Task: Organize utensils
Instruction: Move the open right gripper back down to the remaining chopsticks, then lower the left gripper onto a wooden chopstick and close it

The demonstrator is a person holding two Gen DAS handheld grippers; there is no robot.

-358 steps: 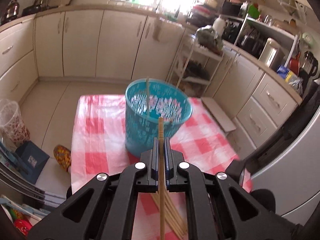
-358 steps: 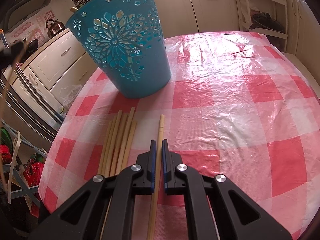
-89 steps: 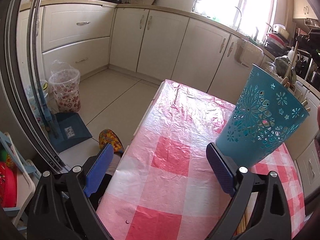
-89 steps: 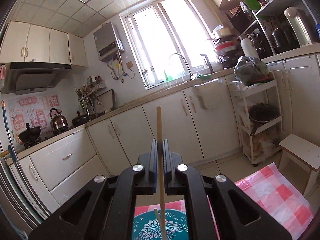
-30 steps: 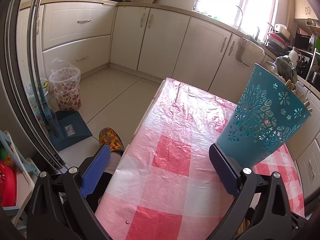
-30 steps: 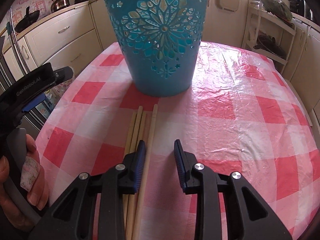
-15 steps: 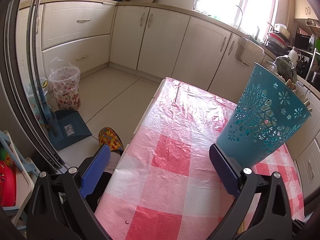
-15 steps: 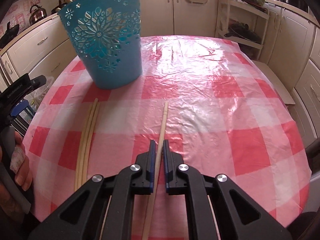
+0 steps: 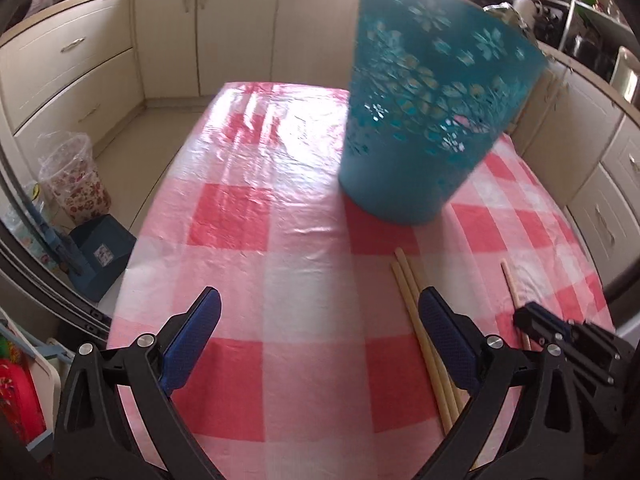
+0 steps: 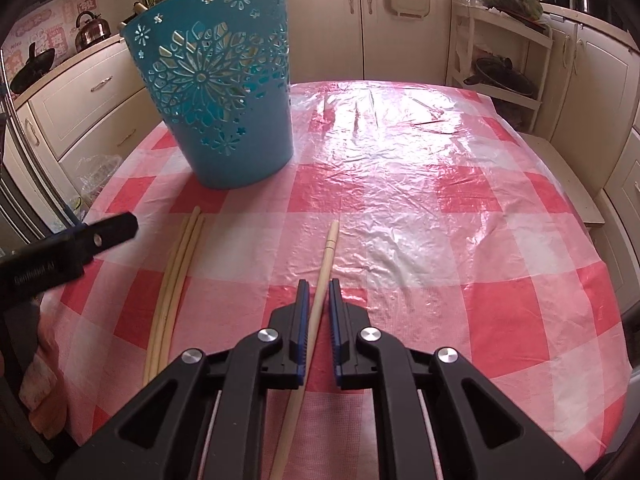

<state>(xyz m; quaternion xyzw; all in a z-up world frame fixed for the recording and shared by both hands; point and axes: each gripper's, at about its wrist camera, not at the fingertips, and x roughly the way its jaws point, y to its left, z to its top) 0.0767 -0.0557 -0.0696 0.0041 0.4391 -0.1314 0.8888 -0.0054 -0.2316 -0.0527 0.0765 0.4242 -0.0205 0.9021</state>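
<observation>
While gripped, chopstick (image 10: 325, 264) points forward (toward basket (image 10: 224, 96)).

Chopsticks and holder on the table.
Upright blue cut-out basket (image 10: 224, 108) near the far-left edge; three chopsticks (image 10: 176, 276) bundled before it; one chopstick (image 10: 320, 284) apart, nearer the centre.

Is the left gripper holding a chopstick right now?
No, the left gripper is wide open over bare tablecloth; the loose chopsticks lie beside it.
</observation>
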